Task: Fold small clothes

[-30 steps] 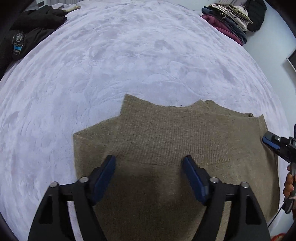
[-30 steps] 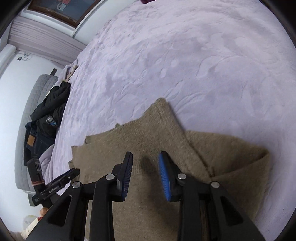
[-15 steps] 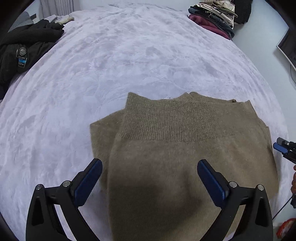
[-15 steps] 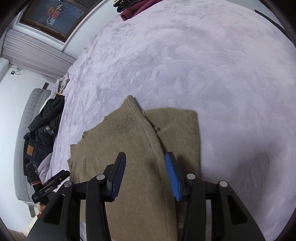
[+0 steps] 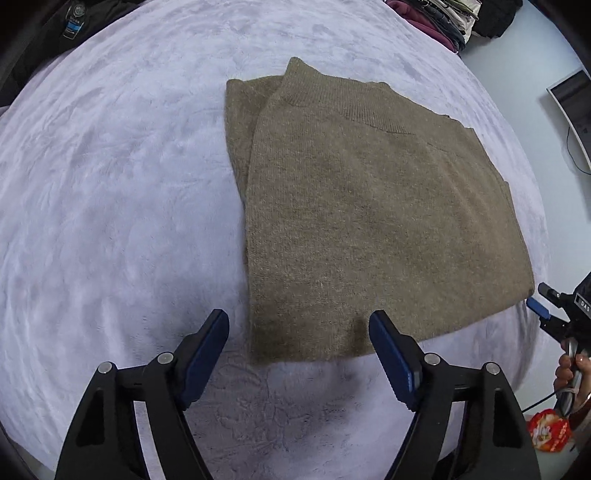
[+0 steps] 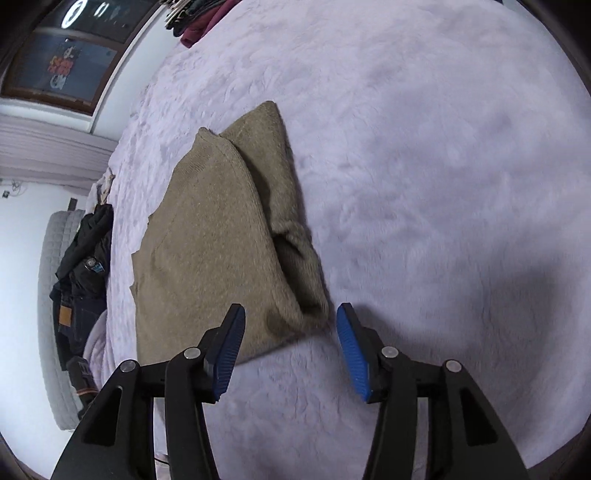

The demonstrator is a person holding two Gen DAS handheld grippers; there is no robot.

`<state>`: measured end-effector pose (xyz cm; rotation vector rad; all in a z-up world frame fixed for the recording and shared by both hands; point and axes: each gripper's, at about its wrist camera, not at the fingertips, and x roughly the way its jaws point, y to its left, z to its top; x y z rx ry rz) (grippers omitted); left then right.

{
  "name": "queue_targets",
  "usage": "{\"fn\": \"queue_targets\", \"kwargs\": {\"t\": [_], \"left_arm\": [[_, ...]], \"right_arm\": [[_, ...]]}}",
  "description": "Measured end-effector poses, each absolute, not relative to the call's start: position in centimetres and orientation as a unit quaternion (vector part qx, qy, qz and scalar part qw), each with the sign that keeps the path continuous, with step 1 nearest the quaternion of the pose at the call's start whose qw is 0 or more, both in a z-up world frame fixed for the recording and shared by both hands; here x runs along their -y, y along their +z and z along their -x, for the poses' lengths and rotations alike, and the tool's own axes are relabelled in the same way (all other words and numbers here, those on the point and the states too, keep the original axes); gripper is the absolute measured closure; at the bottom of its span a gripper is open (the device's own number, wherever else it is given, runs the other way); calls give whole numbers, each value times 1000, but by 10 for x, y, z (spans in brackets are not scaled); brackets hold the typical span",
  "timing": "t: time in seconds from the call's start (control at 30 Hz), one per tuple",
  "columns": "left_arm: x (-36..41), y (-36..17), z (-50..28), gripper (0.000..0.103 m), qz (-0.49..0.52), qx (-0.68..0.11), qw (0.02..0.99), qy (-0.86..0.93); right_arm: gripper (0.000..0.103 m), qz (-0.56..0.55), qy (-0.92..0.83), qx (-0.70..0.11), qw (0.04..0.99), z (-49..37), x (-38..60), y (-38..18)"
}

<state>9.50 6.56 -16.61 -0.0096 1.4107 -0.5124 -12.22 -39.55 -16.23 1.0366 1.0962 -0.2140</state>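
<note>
An olive-brown knit sweater lies folded into a flat rectangle on the lavender bed cover; its ribbed hem faces away. It also shows in the right wrist view, with a side fold gaping on its right edge. My left gripper is open and empty, just short of the sweater's near edge. My right gripper is open and empty at the sweater's near corner; its tip also shows in the left wrist view.
A pile of folded clothes sits at the bed's far right corner. Dark clothes lie at the far left by a grey headboard. A red packet lies off the bed's right edge.
Both grippers have opened wider, let go of the sweater and drawn back toward its near edge. The sweater now lies folded flat.
</note>
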Motion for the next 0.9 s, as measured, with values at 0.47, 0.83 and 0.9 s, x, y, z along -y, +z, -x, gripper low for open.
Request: {"fn": "queue_targets", "kwargs": {"t": [0.47,0.83,0.9], "left_arm": [[-73,-173,-88,90,-14,-645,717,-264],[-95,-182,-74,90,-2,-637,737,-224],[-100,-180,-71,89,-3,-641,738,-211]], "right_arm": [[96,-561,-57,-439,699,114,368,-189],[95,-510,-86,-487,704,121,365,-211],[94,-500,-87,-493,707,120,363,-205]]}}
